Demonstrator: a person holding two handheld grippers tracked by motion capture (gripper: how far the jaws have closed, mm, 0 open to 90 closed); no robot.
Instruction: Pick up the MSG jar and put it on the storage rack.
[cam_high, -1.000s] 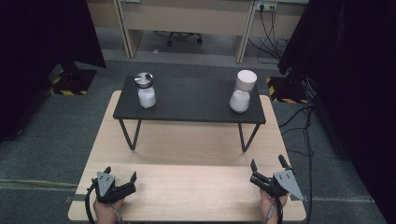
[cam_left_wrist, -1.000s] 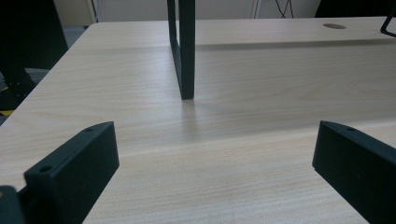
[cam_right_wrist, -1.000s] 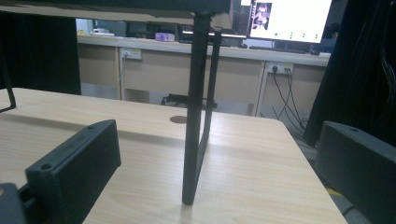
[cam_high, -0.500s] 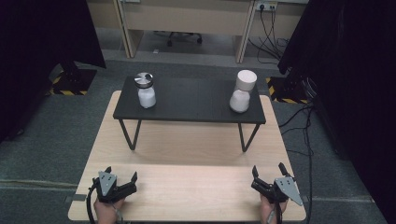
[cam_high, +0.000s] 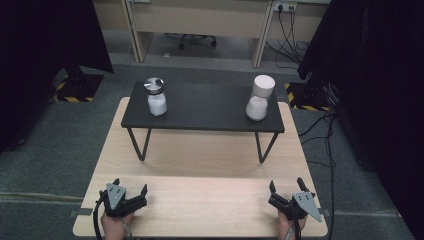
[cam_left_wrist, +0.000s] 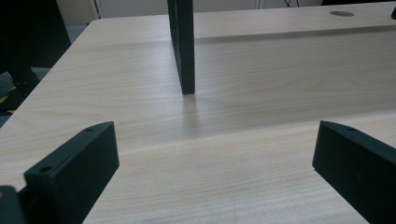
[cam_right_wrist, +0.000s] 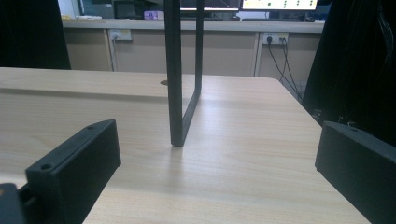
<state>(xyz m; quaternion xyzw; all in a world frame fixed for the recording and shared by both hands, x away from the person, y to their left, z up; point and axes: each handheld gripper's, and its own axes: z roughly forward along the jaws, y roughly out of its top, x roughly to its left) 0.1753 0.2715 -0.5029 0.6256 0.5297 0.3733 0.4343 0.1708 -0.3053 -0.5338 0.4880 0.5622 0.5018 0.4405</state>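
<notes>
- Left jar (cam_high: 157, 96): a white body under a grey metal cap. It stands upright on the left end of the black shelf (cam_high: 205, 107), far side of the table (cam_high: 200, 200).
- Right jar (cam_high: 260, 97): a white body with a tall white cap, upright on the right end of the shelf.
- Handling, as a judgement: both bodies look rigid and smooth (glass or hard plastic, cannot tell which), so likely slippery and breakable if dropped. Weight is probably light to moderate.
- Where to grip: across the round body below the cap, jaws level. The cap is narrower and may turn loose.
- Left claw (cam_high: 131, 192): released, jaws spread wide, empty, resting at the near left edge of the table.
- Right claw (cam_high: 286, 192): released, jaws spread wide, empty, at the near right edge.
- Relation: each jar stands well apart from its claw, farther off and raised on the shelf. In each gripper view a shelf leg (cam_left_wrist: 182, 46) (cam_right_wrist: 175, 74) stands ahead, between the jaws.
</notes>
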